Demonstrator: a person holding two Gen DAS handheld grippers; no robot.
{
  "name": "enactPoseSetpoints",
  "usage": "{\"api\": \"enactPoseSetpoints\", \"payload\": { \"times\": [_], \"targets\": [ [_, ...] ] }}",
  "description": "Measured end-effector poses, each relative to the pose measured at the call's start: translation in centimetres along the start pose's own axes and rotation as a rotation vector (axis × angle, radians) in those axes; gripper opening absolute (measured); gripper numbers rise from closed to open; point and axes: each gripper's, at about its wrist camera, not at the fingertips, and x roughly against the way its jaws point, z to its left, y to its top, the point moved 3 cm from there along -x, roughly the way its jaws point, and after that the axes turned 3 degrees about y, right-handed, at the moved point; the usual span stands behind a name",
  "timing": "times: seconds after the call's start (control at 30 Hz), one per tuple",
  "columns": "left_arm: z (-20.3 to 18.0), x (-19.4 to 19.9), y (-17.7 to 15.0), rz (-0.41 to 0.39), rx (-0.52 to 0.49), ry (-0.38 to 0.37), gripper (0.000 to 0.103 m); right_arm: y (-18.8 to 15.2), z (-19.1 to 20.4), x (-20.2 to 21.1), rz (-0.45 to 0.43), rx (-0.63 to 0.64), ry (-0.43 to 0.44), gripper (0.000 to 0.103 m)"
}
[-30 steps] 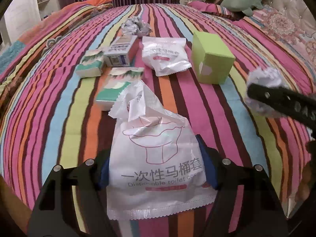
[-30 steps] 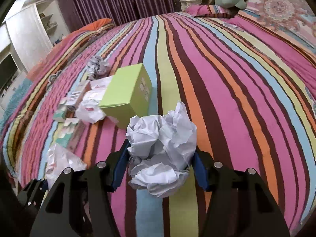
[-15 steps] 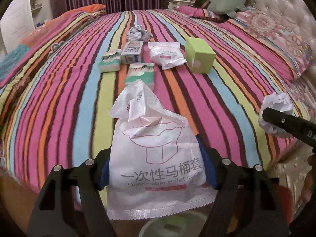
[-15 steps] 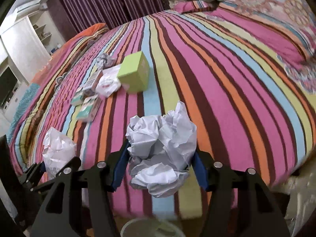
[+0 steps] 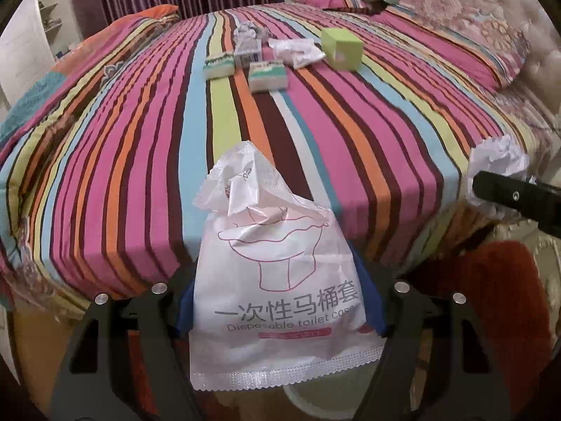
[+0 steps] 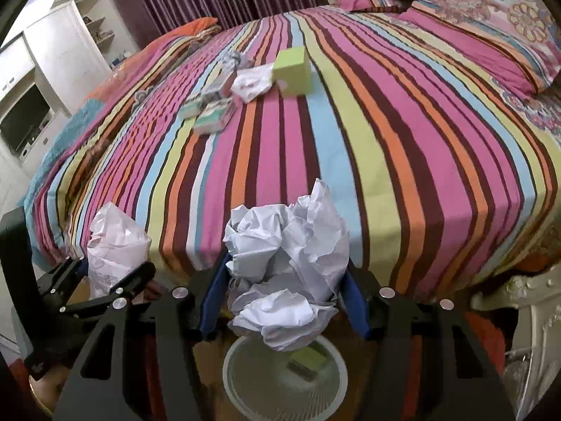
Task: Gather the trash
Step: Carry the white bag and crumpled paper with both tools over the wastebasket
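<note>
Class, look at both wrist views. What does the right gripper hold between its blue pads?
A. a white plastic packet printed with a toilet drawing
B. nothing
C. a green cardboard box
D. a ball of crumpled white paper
D: in the right wrist view the right gripper is closed on the ball of crumpled white paper, above a round pale mesh bin.

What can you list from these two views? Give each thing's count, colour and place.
bed: one, striped cover, fills both views
green box: one, far on bed
tissue packs: two, green-white, left of box
small carton: one, white-blue, between packs
white wrapper: one, beside box
far paper ball: one, grey-white, behind carton
bin: one, pale, floor below bed edge
packet: one, white, in left tongs
paper wad: one, white, in right tongs
</note>
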Motion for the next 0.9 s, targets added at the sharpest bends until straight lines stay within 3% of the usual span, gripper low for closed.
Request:
{"api": "enactPoseSetpoints", "payload": {
  "times": [0.23,0.5,0.9],
  "targets": [
    [-0.6,0.7,-4.0,0.042,-0.033,-0.008,0.071,-4.7,0.6,-0.5,0.101,-0.026,-0.003,0.056],
    [-1.9,-1.5,-8.1,0.195,-0.028,-0.076,0.071,-10.0,0.2,-3.5,0.27,-0.077,-0.009,0.056],
    [-3.9,-5.4,-10.9,0.386,-0.097,-0.121,0.071,-12.1,-1.2,-6.8,0.451,-0.176,0.023,0.056]
  ]
}}
